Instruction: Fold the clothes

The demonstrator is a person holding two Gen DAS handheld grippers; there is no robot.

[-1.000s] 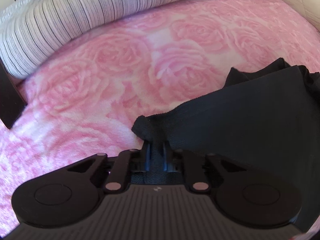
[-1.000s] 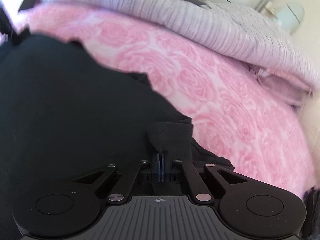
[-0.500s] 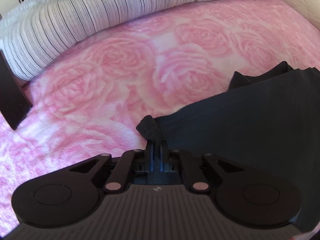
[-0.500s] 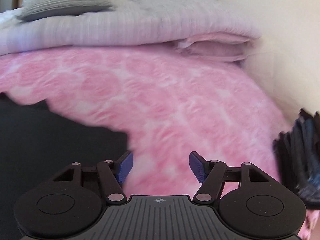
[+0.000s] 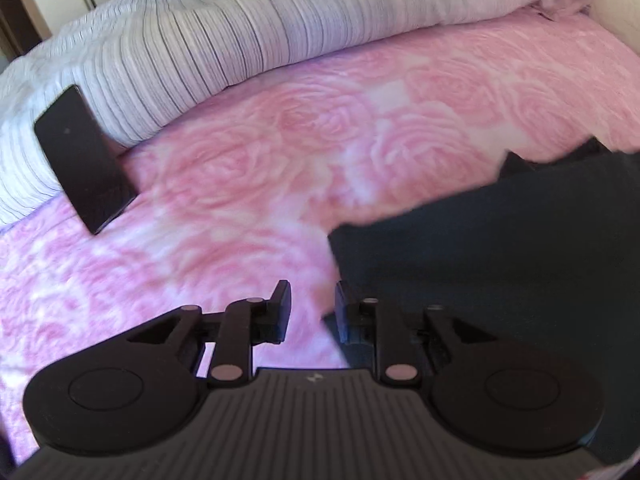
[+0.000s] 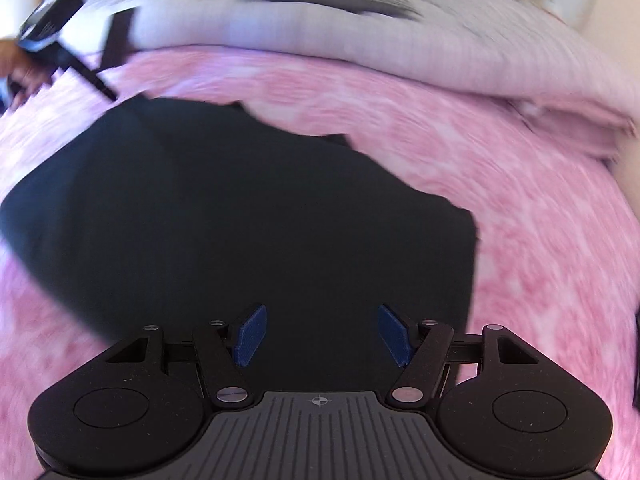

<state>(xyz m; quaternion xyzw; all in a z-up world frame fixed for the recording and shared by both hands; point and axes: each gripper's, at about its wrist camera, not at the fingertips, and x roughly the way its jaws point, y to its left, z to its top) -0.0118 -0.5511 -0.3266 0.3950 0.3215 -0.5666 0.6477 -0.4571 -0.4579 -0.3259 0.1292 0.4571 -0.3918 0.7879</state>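
- Left wrist view: the left gripper (image 5: 309,308) has its jaws parted with a plain gap between them and nothing held; pink bedding shows through the gap.
- Its right finger sits at the near-left corner of the black garment (image 5: 500,256), whether touching the cloth or just above it cannot be told.
- From that corner the garment lies flat and runs off to the right across the pink rose-patterned blanket (image 5: 248,184).
- Farther out, a black rectangular slab (image 5: 86,160), perhaps a phone, leans against the grey-striped duvet (image 5: 224,44) bunched along the far side of the bed.
- Right wrist view: the right gripper (image 6: 322,334) is spread wide, its blue pads (image 6: 251,334) well apart and gripping nothing.
- Both pads hover over the near edge of the same black garment (image 6: 240,208), which lies as a broad flat panel on the pink blanket (image 6: 540,208), with a ragged far edge.
- At far left, a hand (image 6: 22,74) holds the other gripper's handle near the garment's far-left corner.
- Beyond, the pale duvet (image 6: 400,36) is heaped; this view is motion-blurred.
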